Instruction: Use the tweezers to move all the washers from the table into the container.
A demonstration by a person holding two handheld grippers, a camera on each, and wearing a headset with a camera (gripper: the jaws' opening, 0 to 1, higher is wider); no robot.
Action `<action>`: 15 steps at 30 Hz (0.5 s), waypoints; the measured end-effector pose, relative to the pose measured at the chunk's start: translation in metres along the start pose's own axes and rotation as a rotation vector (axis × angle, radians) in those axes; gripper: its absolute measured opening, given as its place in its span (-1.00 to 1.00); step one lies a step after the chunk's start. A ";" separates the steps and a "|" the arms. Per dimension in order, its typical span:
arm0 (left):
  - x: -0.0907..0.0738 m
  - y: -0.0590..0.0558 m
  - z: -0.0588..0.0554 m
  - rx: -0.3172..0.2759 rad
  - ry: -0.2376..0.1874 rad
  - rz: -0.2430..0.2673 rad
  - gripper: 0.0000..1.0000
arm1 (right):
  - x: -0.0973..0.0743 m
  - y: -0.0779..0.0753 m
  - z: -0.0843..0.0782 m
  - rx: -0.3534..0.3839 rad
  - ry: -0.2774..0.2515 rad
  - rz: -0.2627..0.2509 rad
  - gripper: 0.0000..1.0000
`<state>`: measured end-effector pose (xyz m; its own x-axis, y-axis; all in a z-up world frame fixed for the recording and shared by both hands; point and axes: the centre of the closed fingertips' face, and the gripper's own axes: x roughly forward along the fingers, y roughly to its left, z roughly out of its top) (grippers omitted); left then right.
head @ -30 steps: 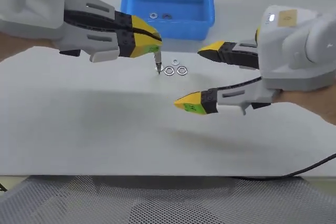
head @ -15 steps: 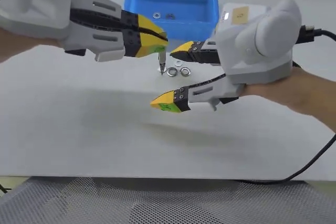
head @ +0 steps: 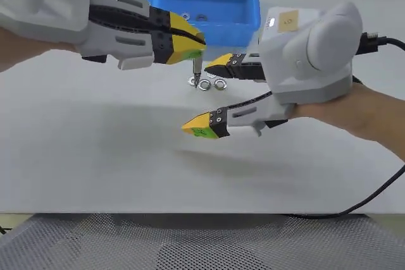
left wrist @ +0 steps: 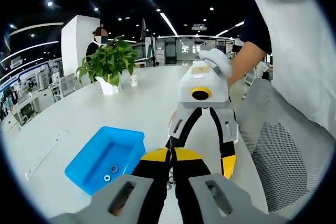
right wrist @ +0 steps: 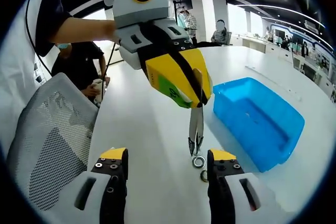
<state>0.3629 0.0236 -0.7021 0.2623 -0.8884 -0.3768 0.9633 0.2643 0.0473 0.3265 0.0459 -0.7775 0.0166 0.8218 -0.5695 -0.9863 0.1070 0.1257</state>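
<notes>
Jaws of the left gripper (head: 197,39) pinch the tweezers (head: 197,71), tips down at the washers (head: 204,85) on the white table (head: 126,156). The right gripper (head: 204,95) gapes wide just beside them. Beyond, a blue container (head: 202,30) holds two more. Open office, with a potted plant (left wrist: 107,64) behind.

Upright tweezers (right wrist: 196,127) above clustered washers (head: 204,85) (two more in blue container (head: 235,32))
</notes>
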 end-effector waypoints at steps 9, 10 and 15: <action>-0.003 0.001 -0.002 -0.037 0.003 -0.006 -0.89 | 0.003 -0.001 0.004 0.000 -0.008 0.002 0.22; -0.003 0.001 -0.002 -0.038 0.004 -0.008 -0.89 | 0.004 -0.002 0.005 0.000 -0.009 0.003 0.22; -0.006 0.001 -0.004 -0.030 0.026 -0.013 -0.89 | 0.010 -0.007 0.011 -0.019 -0.013 0.011 0.17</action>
<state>0.3625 0.0312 -0.7036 0.2478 -0.8819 -0.4011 0.9643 0.2644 0.0146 0.3352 0.0599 -0.7751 0.0082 0.8303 -0.5573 -0.9893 0.0877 0.1162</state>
